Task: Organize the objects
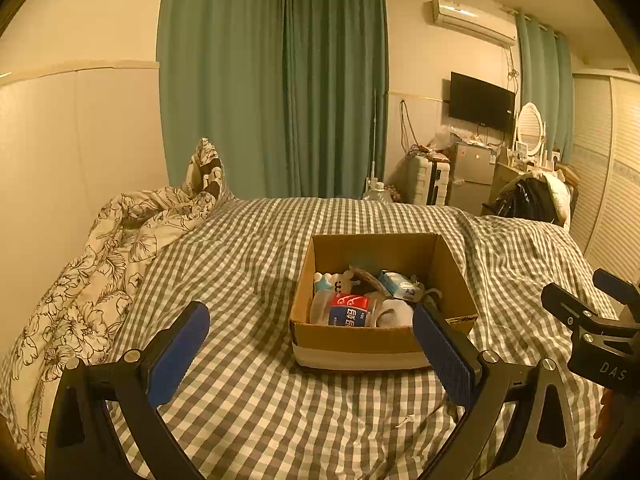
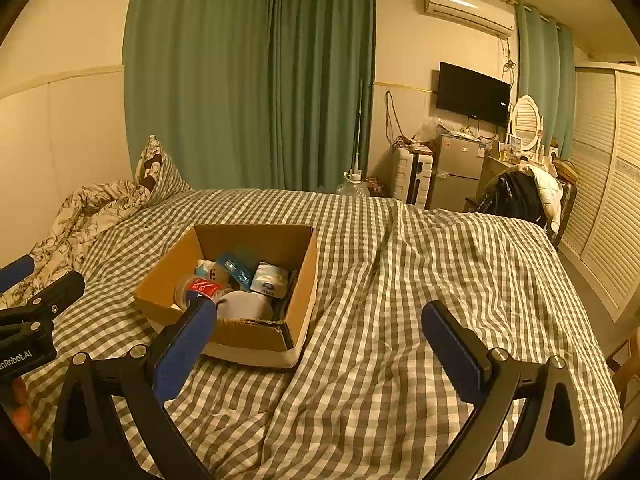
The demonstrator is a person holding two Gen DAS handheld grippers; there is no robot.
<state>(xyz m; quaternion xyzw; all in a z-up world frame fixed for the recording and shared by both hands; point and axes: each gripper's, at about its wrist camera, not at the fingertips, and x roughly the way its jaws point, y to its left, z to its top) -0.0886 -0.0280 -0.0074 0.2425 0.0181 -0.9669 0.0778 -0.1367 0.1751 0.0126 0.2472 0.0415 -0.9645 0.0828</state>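
An open cardboard box (image 1: 352, 338) stands on the checked bedspread; it also shows in the right wrist view (image 2: 248, 330). Inside lie a clear bottle with a red and blue label (image 1: 348, 310) (image 2: 202, 289), a white sock (image 1: 394, 314), a blue and white tissue pack (image 1: 400, 285) (image 2: 270, 278) and other small items. My left gripper (image 1: 312, 326) is open and empty, held above the bed just in front of the box. My right gripper (image 2: 320, 322) is open and empty, to the right of the box.
The grey checked bedspread (image 1: 248, 400) covers the bed. A floral quilt (image 1: 92, 280) is bunched at the left by the wall. Beyond the bed are green curtains (image 1: 272, 88), a suitcase (image 1: 428, 180), a small fridge (image 1: 472, 172) and a chair with clothes (image 2: 520, 196).
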